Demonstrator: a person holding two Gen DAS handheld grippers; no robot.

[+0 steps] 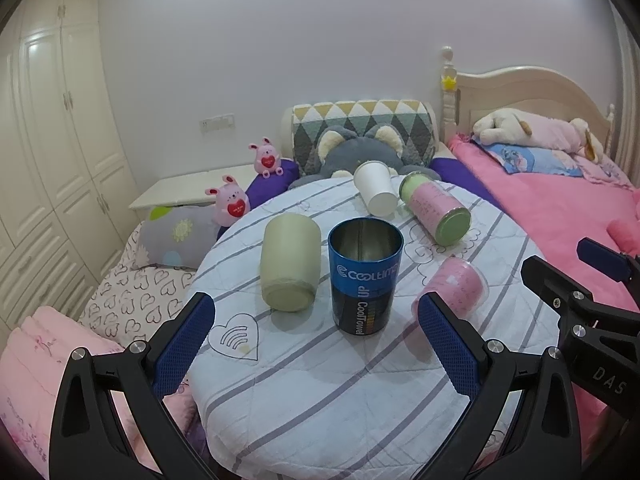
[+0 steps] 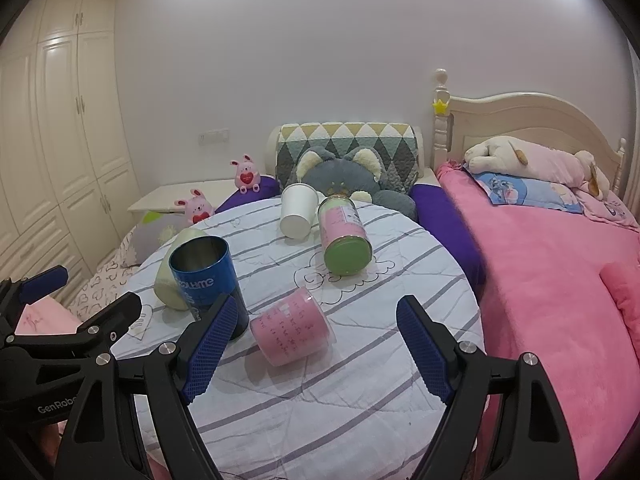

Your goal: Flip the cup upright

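A blue metal cup [image 1: 365,276] stands upright on the round striped table [image 1: 320,380]; it also shows in the right wrist view [image 2: 208,280]. A pale green cup [image 1: 289,264] lies on its side to its left. A small pink cup [image 2: 292,332] lies on its side in front of my right gripper [image 2: 316,344], which is open and empty. A white paper cup [image 2: 298,210] and a pink-and-green can [image 2: 344,236] lie at the far side. My left gripper [image 1: 316,340] is open and empty, just short of the blue cup.
The table [image 2: 320,400] stands among beds. A pink bed [image 2: 552,264] is on the right, plush toys and a grey cushion [image 2: 344,176] lie behind, and a white wardrobe [image 2: 52,140] is on the left.
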